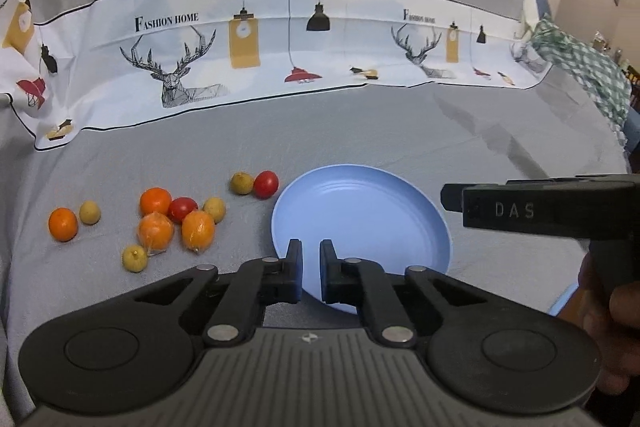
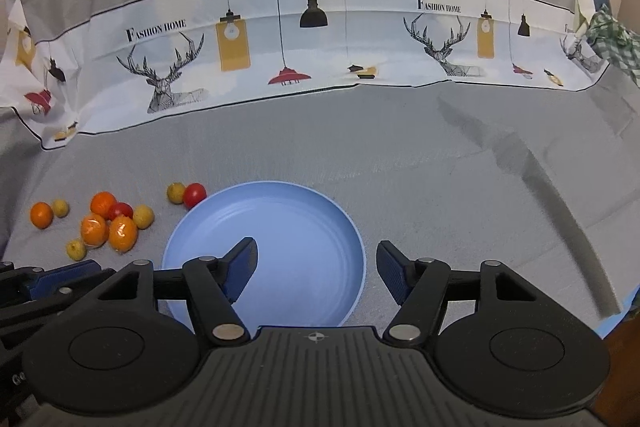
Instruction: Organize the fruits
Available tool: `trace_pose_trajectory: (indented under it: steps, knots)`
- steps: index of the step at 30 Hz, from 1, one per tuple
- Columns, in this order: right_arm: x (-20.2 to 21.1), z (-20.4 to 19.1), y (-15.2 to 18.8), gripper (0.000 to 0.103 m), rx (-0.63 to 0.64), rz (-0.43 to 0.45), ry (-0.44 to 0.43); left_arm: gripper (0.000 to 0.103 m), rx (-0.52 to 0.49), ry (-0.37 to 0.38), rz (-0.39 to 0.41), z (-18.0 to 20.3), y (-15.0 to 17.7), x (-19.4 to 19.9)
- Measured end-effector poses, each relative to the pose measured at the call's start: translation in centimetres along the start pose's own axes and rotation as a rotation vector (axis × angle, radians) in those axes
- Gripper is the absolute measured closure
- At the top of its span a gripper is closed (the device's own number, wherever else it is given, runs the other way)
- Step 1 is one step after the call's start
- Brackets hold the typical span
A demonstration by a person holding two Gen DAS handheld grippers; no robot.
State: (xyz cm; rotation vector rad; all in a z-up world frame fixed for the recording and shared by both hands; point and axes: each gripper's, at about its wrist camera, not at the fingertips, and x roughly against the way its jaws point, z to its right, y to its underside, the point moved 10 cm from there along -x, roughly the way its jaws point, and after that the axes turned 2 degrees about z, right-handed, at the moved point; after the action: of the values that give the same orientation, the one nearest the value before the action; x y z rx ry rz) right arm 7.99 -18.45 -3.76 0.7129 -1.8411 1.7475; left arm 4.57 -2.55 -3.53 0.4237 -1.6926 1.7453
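Note:
A blue plate (image 1: 360, 203) lies bare on the grey cloth; it also shows in the right wrist view (image 2: 280, 227). To its left lies a loose group of fruits: oranges (image 1: 198, 230), red tomatoes (image 1: 266, 183) and small yellow-green fruits (image 1: 241, 183); the same group shows in the right wrist view (image 2: 122, 233). My left gripper (image 1: 311, 259) is nearly shut and empty over the plate's near-left rim. My right gripper (image 2: 316, 263) is open and empty over the plate's near-right part; its body shows at the right of the left wrist view (image 1: 540, 211).
A white printed cloth with deer and lamps (image 1: 280, 43) hangs along the back of the table. A green checked cloth (image 1: 584, 67) lies at the far right. The table's right edge (image 2: 616, 303) is close to my right gripper.

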Motion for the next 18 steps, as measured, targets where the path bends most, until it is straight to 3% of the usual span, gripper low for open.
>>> trace_pose_trajectory:
  steps: [3, 4, 7, 10, 13, 15, 16, 18]
  knots:
    - [0.5, -0.8, -0.5, 0.040, -0.017, 0.015, -0.050, 0.097, -0.012, 0.037, -0.010, 0.0, -0.1, 1.0]
    - [0.6, -1.2, -0.7, 0.051, -0.009, 0.027, -0.074, 0.097, -0.021, 0.045, -0.014, -0.1, -0.3, 1.3]
    - [0.5, -2.4, -0.6, 0.069, 0.018, 0.046, -0.130, 0.097, -0.058, 0.065, 0.005, -1.7, -1.9, 2.1]
    - [0.3, -4.0, -1.5, 0.080, 0.041, 0.069, -0.197, 0.097, -0.061, 0.026, 0.051, -6.0, -4.1, 2.5]
    - [0.3, -6.0, -3.0, 0.081, 0.100, 0.146, -0.256, 0.097, 0.121, -0.035, 0.051, -12.3, -4.8, 1.7]
    - [-0.3, -8.0, -3.3, 0.081, 0.133, 0.168, -0.314, 0.096, 0.254, -0.087, 0.051, -15.8, -3.4, 0.7]
    - [-0.8, -8.8, -3.4, 0.080, 0.147, 0.167, -0.334, 0.097, 0.357, -0.110, -0.006, -17.6, -2.1, -0.3]
    - [-2.2, -11.0, -2.9, 0.080, 0.172, 0.146, -0.372, 0.097, 0.493, -0.134, -0.028, -20.3, -1.3, -1.0]
